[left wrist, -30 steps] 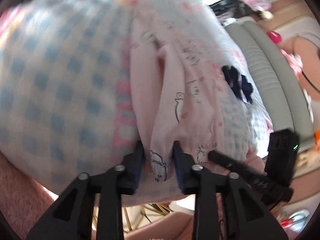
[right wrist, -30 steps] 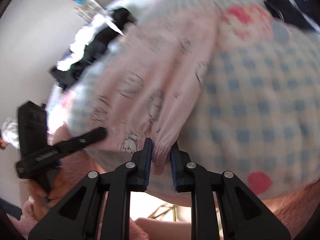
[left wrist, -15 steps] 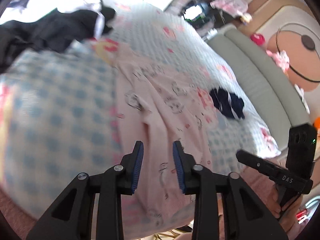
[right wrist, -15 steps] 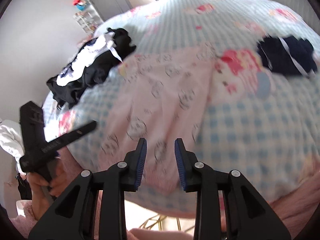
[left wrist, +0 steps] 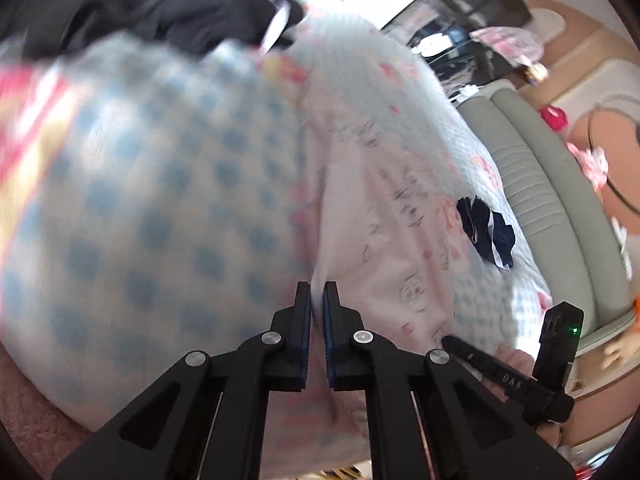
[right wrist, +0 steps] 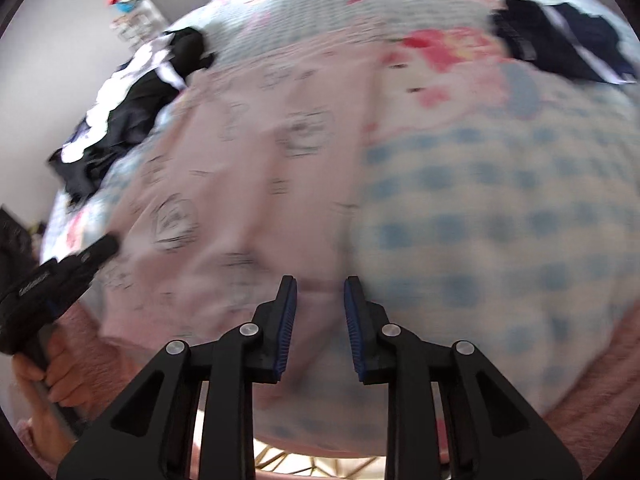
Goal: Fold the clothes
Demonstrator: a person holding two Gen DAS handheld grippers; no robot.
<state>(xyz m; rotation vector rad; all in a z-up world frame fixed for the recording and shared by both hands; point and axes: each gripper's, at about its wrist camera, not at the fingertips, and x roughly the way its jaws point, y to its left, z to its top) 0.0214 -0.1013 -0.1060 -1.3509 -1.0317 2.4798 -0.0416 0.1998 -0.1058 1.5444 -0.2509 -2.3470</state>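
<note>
A pale pink garment with small cartoon prints [left wrist: 384, 216] lies spread on a blue-and-white checked bed cover [left wrist: 152, 208]. It also shows in the right wrist view [right wrist: 256, 184]. My left gripper [left wrist: 317, 300] is shut on the garment's near left edge. My right gripper [right wrist: 320, 292] is open, its jaws astride the garment's near hem, not closed on it. The right gripper shows in the left wrist view [left wrist: 472, 354], and the left gripper shows in the right wrist view [right wrist: 80, 256]. Both views are blurred by motion.
A pile of black and white clothes [right wrist: 132, 96] lies at the bed's far left. A small folded navy garment [left wrist: 486, 232] lies on the right of the bed, also in the right wrist view [right wrist: 560, 40]. A grey padded headboard [left wrist: 540, 184] runs along the right.
One second ago both grippers held the garment's hem. Both then opened and lifted away. Now both have come back down; the left has closed on the edge, the right stays open.
</note>
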